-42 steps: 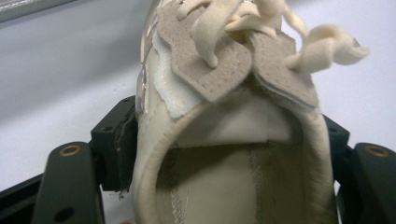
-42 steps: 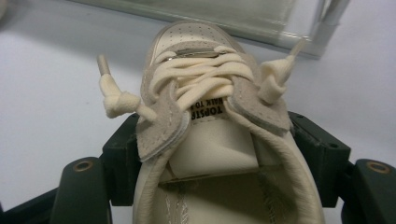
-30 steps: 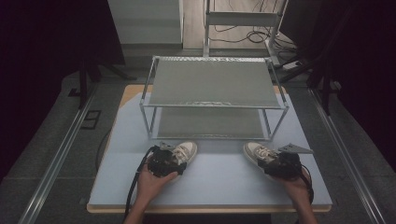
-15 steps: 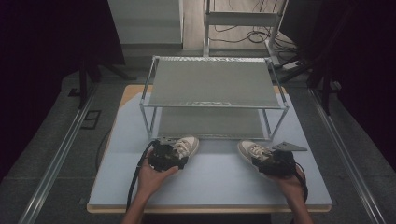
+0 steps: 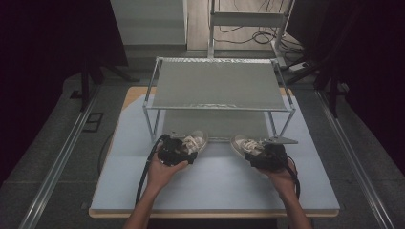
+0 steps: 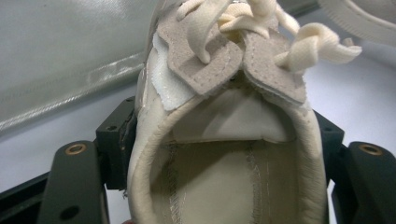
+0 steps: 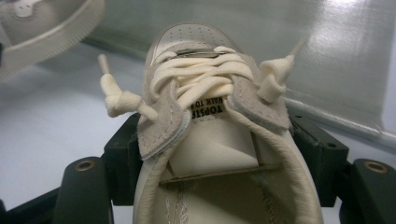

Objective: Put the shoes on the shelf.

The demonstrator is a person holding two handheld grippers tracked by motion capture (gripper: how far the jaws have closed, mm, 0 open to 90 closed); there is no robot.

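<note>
My left claw (image 5: 177,151) gripped one shoe (image 5: 193,141) by its heel; my right claw (image 5: 265,155) gripped the other shoe (image 5: 243,144), both near the rack (image 5: 219,85) on the counter (image 5: 215,186).

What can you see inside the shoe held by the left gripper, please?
Inside the left shoe, the left gripper view shows a cream insole with stitching and the tongue's underside. The toe end is hidden beneath the tongue and laces.
</note>
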